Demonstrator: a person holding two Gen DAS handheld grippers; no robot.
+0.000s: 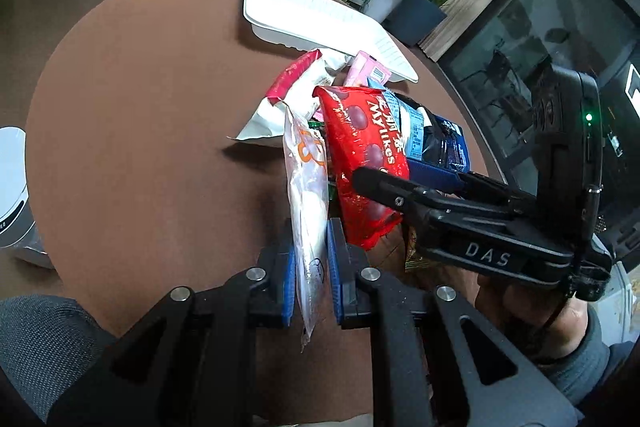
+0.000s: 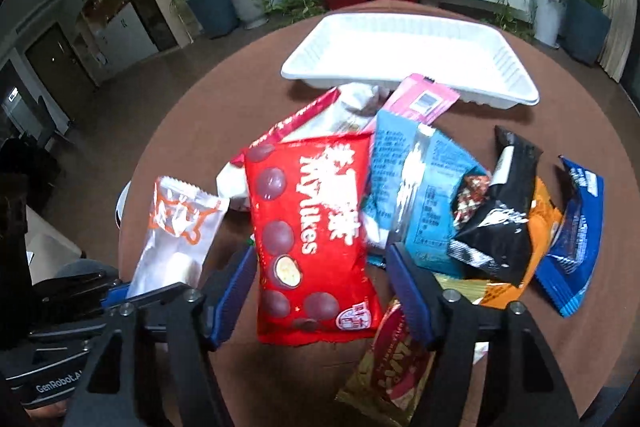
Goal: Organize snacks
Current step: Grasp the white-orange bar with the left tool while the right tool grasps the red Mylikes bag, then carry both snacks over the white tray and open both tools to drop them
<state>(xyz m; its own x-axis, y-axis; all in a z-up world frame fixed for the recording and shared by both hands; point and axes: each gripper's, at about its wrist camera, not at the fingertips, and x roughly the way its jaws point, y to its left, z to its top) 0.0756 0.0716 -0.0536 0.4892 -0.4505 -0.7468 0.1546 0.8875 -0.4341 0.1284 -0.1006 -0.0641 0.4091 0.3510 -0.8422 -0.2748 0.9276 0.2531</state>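
My left gripper [image 1: 310, 227] is shut on a clear-and-white snack packet with orange print [image 1: 308, 187], held up over the brown round table [image 1: 140, 107]. The same packet [image 2: 176, 231] and left gripper [image 2: 118, 293] show at lower left in the right wrist view. A red Mylikes bag [image 2: 312, 227] lies on top of the snack pile. My right gripper [image 2: 320, 249] stands open with its blue pads either side of that bag, not pressing it. In the left wrist view the right gripper [image 1: 412, 179] reaches in from the right over the red bag [image 1: 360, 139]. A white tray [image 2: 400, 43] sits behind the pile.
The pile holds a light blue bag [image 2: 420, 187], a pink pack [image 2: 420, 99], a black packet [image 2: 500, 219], a dark blue packet [image 2: 576, 239], an orange pack [image 2: 540, 227] and a gold-and-red packet [image 2: 392, 375]. A white bin-like object [image 1: 12, 195] stands off the table's left edge.
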